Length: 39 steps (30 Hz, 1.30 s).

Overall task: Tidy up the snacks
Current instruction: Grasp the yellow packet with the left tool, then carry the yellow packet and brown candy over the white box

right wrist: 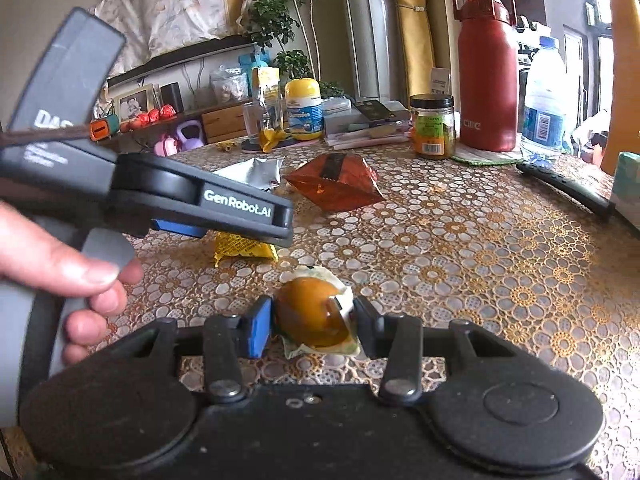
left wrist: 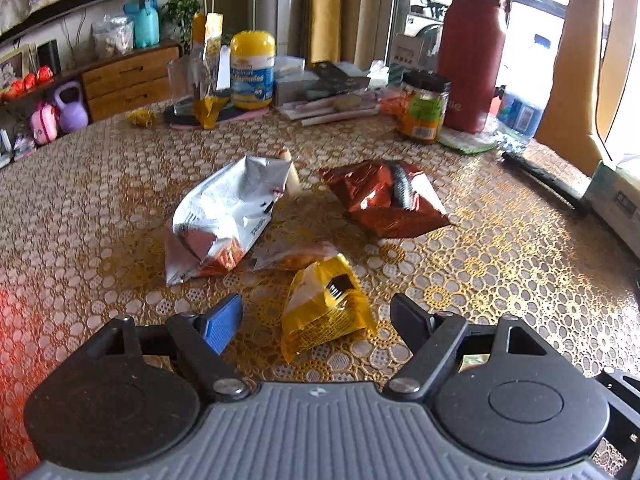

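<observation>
A yellow snack packet (left wrist: pixel 326 306) lies on the table between the fingers of my open left gripper (left wrist: pixel 316 316), which do not touch it. A silver bag (left wrist: pixel 228 216), a red-brown bag (left wrist: pixel 386 198) and a small clear packet (left wrist: pixel 292 256) lie beyond it. My right gripper (right wrist: pixel 310 320) is shut on a round orange-brown snack in a clear wrapper (right wrist: pixel 310 312), low over the table. In the right wrist view, the left gripper (right wrist: pixel 240 220) hovers over the yellow packet (right wrist: pixel 244 248), with the silver bag (right wrist: pixel 252 172) and red-brown bag (right wrist: pixel 336 184) behind.
At the table's far side stand a yellow-lidded tub (left wrist: pixel 253 70), a glass jar (left wrist: pixel 424 106), a tall red flask (left wrist: pixel 474 52), a water bottle (right wrist: pixel 546 100), books and papers (left wrist: pixel 320 92). A black stick (left wrist: pixel 544 182) and a box (left wrist: pixel 620 200) lie at the right edge.
</observation>
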Available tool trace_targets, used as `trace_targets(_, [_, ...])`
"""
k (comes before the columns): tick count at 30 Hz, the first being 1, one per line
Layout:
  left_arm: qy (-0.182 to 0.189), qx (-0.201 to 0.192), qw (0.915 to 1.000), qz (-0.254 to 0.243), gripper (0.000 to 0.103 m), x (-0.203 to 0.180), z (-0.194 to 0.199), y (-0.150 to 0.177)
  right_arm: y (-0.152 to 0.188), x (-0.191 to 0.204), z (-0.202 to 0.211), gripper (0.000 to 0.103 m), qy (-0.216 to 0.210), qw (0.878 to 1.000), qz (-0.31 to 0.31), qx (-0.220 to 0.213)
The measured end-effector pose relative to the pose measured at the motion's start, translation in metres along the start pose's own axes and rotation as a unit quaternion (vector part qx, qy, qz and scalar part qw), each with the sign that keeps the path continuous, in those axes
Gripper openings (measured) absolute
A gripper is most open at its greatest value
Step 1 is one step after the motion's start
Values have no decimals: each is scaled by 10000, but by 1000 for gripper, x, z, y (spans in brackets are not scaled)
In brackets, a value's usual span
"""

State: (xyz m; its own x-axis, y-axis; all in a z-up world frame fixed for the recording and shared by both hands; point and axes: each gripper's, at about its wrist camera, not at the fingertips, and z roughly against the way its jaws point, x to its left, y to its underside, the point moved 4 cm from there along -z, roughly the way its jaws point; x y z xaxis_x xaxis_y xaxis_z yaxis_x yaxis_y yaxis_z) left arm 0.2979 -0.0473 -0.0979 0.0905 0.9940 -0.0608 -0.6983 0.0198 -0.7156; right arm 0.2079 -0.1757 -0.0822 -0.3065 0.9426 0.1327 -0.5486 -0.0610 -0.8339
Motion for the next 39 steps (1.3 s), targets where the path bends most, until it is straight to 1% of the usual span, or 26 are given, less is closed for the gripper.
trace_targets(2, [-66, -15, 10000, 15, 80, 2, -1, 2, 0, 0, 0, 43, 0, 10000, -6, -6])
trace_targets(4, [-69, -4, 10000, 14, 63, 3, -2, 4, 0, 0, 0, 43, 7, 10000, 0, -7])
trace_targets(5, [-34, -7, 10000, 7, 60, 3, -2, 5, 0, 0, 0, 43, 7, 10000, -8, -8])
trace_targets(6, [-46, -40, 10000, -29, 50, 3, -1, 5, 0, -1, 0, 43, 5, 10000, -16, -7])
trace_targets(7, [-32, -56, 10000, -40, 44, 3, -1, 6, 0, -1, 0, 43, 7, 10000, -15, -6])
trace_targets(11, [-41, -70, 10000, -38, 40, 3, 5, 9, 0, -1, 1, 43, 21, 10000, -35, -1])
trace_targets(13, [-52, -112, 9999, -22, 36, 6, 11, 11, 0, 0, 1, 43, 34, 10000, -28, -1])
trace_targets(26, [-15, -430, 9991, 66, 36, 18, 67, 24, -6, 3, 11, 43, 86, 9998, -162, -70])
trace_targets(34, [-2, -671, 9977, 119, 36, 21, 105, 27, -17, 16, 28, 43, 92, 9996, -52, -257])
trace_targets(39, [-69, -837, 9963, 199, 36, 30, 131, 30, -24, 26, 39, 43, 52, 9992, 37, -383])
